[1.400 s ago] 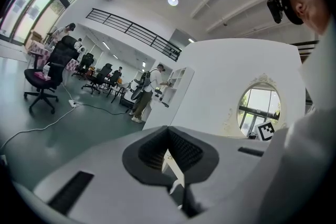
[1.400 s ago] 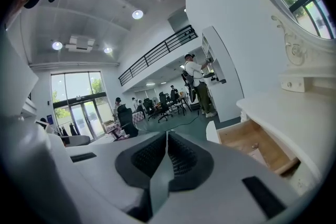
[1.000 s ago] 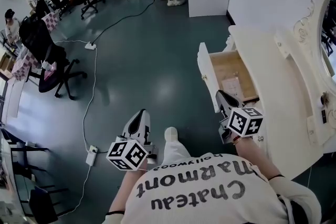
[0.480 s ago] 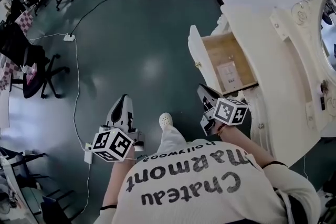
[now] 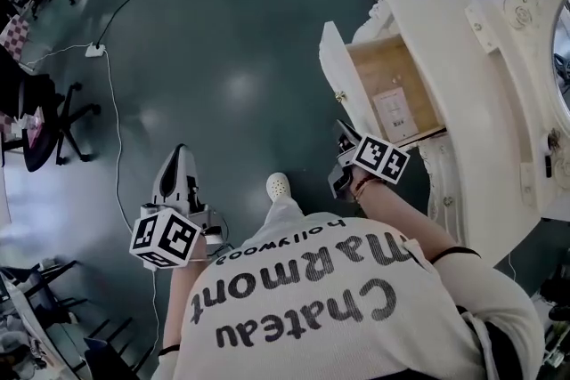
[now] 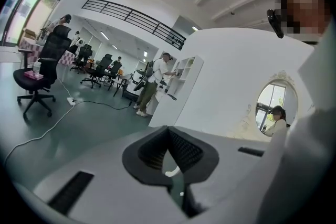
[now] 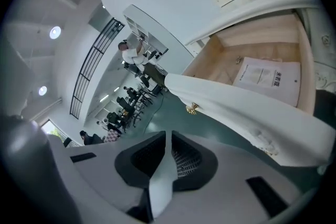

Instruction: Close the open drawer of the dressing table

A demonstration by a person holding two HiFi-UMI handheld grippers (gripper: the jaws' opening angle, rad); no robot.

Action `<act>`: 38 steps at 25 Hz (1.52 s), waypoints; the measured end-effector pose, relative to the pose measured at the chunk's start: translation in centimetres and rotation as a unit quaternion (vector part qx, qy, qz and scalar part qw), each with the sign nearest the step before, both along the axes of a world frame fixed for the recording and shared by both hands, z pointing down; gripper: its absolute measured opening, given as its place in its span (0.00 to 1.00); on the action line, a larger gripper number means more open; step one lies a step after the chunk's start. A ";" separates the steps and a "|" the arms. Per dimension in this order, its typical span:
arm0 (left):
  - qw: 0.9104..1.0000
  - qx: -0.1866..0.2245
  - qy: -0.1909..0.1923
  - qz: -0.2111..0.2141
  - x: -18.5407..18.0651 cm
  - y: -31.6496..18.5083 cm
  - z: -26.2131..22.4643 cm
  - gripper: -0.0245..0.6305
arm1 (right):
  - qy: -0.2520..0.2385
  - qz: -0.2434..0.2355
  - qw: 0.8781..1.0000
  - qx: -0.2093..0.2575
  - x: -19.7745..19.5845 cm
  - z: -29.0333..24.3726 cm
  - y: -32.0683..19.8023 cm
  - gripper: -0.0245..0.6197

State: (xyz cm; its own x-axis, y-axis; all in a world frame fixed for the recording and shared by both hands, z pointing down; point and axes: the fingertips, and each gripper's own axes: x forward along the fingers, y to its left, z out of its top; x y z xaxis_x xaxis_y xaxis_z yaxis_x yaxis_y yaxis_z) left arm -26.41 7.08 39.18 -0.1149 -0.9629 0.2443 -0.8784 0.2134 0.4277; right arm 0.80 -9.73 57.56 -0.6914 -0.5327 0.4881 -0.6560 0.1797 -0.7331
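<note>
Task is judged not yet begun: the drawer (image 5: 343, 80) of the dresser (image 5: 481, 102) stands pulled well out, wooden inside exposed, w/ a paper (image 7: 268, 78) lying flat on its bottom. No contact w/ the drawer can be made out. The right claw (image 5: 342, 133) is closed tight, pads together, nothing held. The drawer's white front lies just ahead of it & slightly to its right, near but apparently apart. The gold knob (image 7: 191, 108) is seen just beyond & above the tips in the right gripper view. The left claw (image 5: 181, 156) is likewise closed on nothing, held over the floor (image 5: 223, 58), w/ the drawer well off to its right. So all of the job is left: the front has to be pushed in until flush w/ the dresser. The closed right claw looks best placed for that, prob. by pressing on the front near the knob. As for writing, the shirt (image 5: 321, 298) behind both claws carries "Chateau Marmont" in large black letters & "hollywood" in smaller ones, upside down in the head view. The paper shows a heading & printed lines, too small to be read. The cube (image 5: 383, 158) on each claw bears black-&-white square markers only, no letters. No brand is seen on the dresser.
</note>
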 end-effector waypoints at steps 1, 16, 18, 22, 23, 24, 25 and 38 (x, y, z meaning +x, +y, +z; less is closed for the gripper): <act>1.000 0.002 -0.002 0.001 -0.7 -0.5 -0.2 0.05 | 0.011 0.001 1.000 0.002 -0.2 0.3 -0.4 0.10; 1.000 0.012 -0.019 0.021 -9.2 -5.9 -1.8 0.05 | 0.044 0.190 0.978 -0.070 0.3 5.0 -5.7 0.29; 1.000 0.012 -0.019 0.022 -9.6 -6.4 -1.8 0.05 | 0.049 0.220 0.971 -0.074 0.8 5.4 -6.3 0.30; 1.000 0.009 -0.017 0.023 -10.1 -6.8 -1.4 0.05 | 0.064 0.260 0.961 -0.076 1.3 6.1 -7.2 0.31; 1.000 0.008 -0.015 0.022 -10.3 -6.9 -1.3 0.05 | 0.065 0.267 0.958 -0.078 1.3 6.2 -7.4 0.31; 1.000 0.006 -0.013 0.018 -10.6 -6.8 -1.1 0.05 | 0.067 0.273 0.956 -0.080 1.3 6.3 -7.7 0.32; 1.000 0.005 -0.012 0.016 -10.9 -6.8 -1.0 0.05 | 0.068 0.279 0.954 -0.083 1.3 6.4 -7.9 0.32; 1.000 0.005 -0.003 0.015 -12.7 -7.9 -0.8 0.05 | 0.119 0.294 0.942 -0.105 0.7 6.7 -8.7 0.25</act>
